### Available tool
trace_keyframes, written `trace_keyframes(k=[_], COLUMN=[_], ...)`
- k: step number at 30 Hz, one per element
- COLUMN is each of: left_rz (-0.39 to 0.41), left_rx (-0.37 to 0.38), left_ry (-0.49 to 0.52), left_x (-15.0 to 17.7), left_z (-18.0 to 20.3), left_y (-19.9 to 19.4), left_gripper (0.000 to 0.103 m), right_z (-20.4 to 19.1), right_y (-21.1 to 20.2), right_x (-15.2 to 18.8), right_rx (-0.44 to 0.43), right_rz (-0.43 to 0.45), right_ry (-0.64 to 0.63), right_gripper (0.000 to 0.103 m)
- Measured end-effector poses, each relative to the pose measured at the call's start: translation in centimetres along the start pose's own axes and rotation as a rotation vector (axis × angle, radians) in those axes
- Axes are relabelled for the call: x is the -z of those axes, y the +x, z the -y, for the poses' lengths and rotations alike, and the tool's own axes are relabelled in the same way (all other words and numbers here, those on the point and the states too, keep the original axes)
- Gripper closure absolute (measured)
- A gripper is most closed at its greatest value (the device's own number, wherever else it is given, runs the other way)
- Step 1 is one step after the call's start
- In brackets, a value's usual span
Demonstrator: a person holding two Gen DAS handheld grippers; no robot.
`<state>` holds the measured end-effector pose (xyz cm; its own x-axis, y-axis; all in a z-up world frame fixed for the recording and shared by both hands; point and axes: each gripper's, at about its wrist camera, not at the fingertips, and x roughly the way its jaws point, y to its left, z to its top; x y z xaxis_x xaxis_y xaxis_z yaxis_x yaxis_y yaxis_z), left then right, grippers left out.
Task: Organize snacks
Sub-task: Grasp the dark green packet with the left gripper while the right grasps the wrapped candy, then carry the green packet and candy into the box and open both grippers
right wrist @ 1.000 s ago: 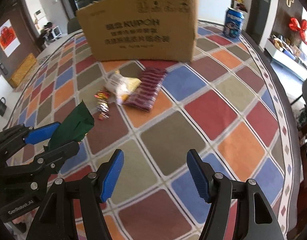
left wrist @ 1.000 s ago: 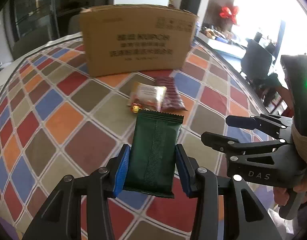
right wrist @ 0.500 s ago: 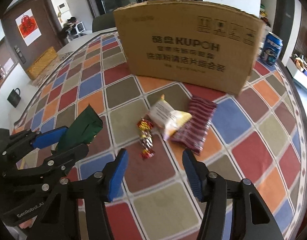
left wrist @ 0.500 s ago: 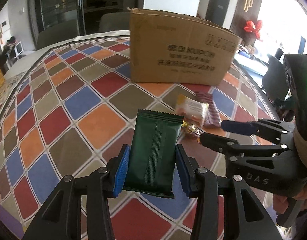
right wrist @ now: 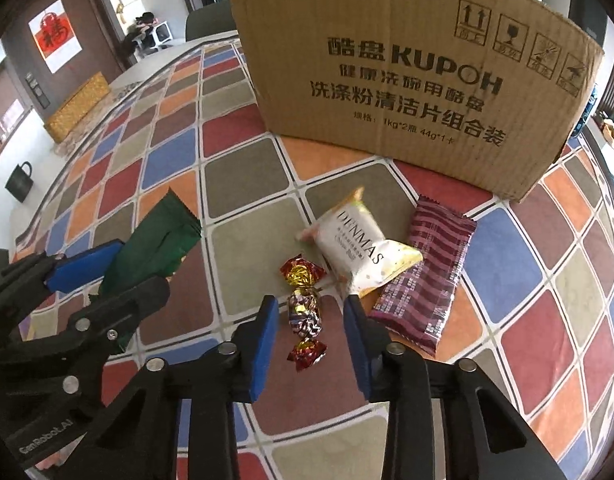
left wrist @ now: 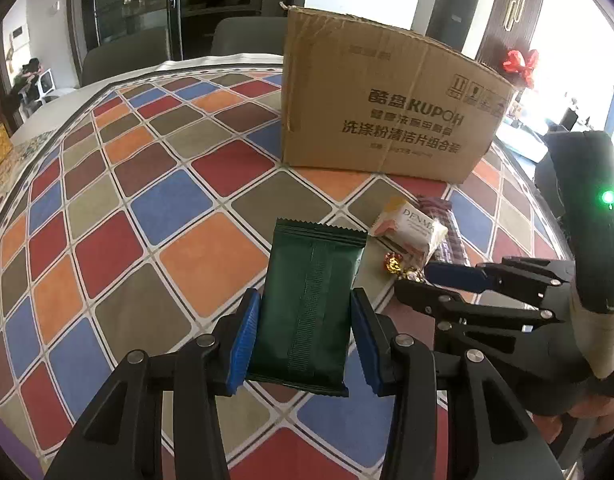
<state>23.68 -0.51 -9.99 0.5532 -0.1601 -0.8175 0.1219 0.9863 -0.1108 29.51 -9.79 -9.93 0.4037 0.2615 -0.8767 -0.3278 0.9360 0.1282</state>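
My left gripper (left wrist: 305,334) is shut on a dark green snack packet (left wrist: 309,304) and holds it above the table; both also show in the right wrist view, gripper (right wrist: 95,280), packet (right wrist: 155,246). My right gripper (right wrist: 309,334) is open, its blue pads on either side of a foil-wrapped candy (right wrist: 303,312) on the tablecloth. A white DENMAS packet (right wrist: 363,254) and a purple striped packet (right wrist: 425,280) lie just beyond the candy. A cardboard box (right wrist: 411,76) stands behind them. The right gripper (left wrist: 459,284) shows at right in the left wrist view.
The table has a chequered cloth (left wrist: 179,208) of red, blue, orange and brown squares. A blue drink can (right wrist: 587,110) peeks out behind the box's right end. Chairs (left wrist: 243,36) stand beyond the far edge.
Both grippers have swung to the left and closer to the box. The right gripper has come down over the foil candy and its jaws have narrowed. The left still holds the green packet.
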Motion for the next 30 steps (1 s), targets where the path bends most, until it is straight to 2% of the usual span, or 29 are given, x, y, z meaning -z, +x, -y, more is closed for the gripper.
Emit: trace_keyframes(k=[4,6,15,30], left_rz=[-0.004,-0.005,0.012,0.113], left_rx=[-0.004,-0.006,-0.007,0.004], left_ry=[-0.005,-0.006,-0.005,0.027], left_x=[-0.2,-0.2,-0.6,-3.1], left_z=[-0.1,-0.2,0.1,1.8], left_y=[0.3,0.5,-0.2,-3.5], left_gripper=[0.058,0.058,0.058,0.058], right_z=[-0.1,-0.1,-0.4,0.9], right_y=[0.4,0.5,-0.3,-6.0], right_x=[0.0,0.0,0.1,-0.3], right_rx=[-0.005,-0.007,-0.018,-0.025], right_rz=[-0.009,-0.01,0.019,0.152], right_ry=[0.0,-0.005,-0.009,0.037], right_gripper=[0.077,0.083,0.083,0.083])
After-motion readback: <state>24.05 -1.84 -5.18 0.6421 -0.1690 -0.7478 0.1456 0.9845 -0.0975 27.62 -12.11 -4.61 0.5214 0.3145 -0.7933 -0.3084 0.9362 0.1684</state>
